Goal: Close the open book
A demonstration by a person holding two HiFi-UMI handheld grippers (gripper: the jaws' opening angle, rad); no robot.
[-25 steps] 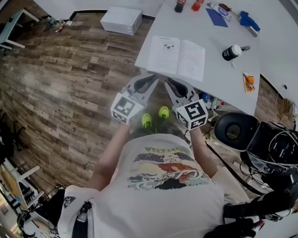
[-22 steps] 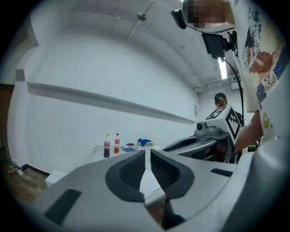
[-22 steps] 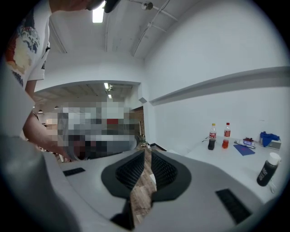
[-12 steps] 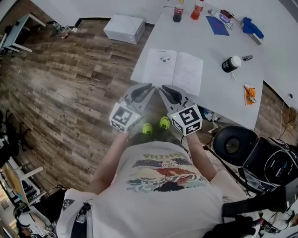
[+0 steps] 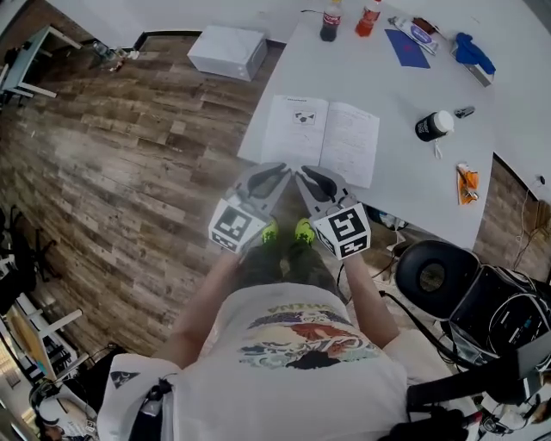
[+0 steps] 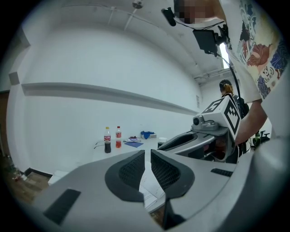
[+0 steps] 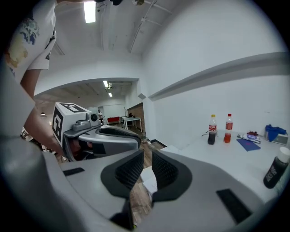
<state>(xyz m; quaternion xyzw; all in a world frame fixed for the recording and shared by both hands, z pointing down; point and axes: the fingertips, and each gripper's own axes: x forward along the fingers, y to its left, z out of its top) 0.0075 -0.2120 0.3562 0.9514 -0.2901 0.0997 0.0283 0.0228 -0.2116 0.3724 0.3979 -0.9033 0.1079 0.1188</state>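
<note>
Where left claw [image 5: 277, 172], right claw [image 5: 303, 176] point, open book [image 5: 323, 138] lies just ahead.

book [image 5: 320, 140] on table [image 5: 405, 177] edge, left gripper [image 5: 277, 170] beside right gripper [image 5: 304, 175], both before it

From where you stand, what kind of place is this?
Probably a workroom or lab, not a home: a white table holding an open book and a cola bottle, bare white walls, a ceiling strip light.

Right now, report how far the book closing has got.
Done: nothing; the open book lies flat on the white table. In hand: left claw and right claw, both shut and empty, sit near its near edge. Left: lift one half and fold it over.
</note>
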